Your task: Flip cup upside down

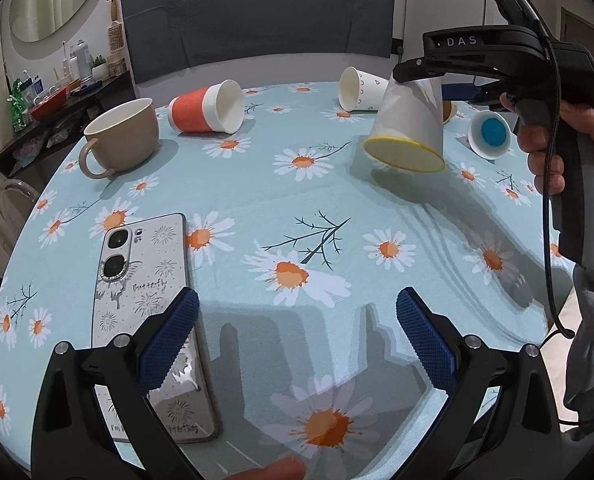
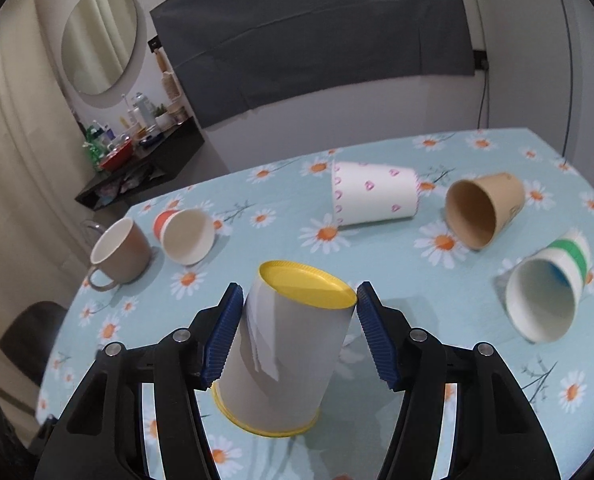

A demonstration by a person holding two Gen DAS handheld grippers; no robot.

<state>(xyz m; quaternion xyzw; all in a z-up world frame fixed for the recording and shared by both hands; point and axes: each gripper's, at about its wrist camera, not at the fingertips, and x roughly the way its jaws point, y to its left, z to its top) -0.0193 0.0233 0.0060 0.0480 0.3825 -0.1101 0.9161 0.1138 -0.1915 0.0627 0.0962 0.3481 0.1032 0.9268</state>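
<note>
Over daisy tablecloth point(image 1: 257, 184), right gripper point(image 2: 299, 332) is clamping white cup point(image 2: 285, 356), lifting it off cloth; left wrist view alone is showing phone point(image 1: 145, 280) lying flat beside left gripper point(image 1: 297, 336), which is hanging spread wide, gripping nothing; right wrist view alone is showing brown paper cup point(image 2: 485, 212) on its side; white cup is showing yellow rims both ends, tilting, wider end down; blue pads point(image 2: 225, 332) are pressing its sides.
</note>
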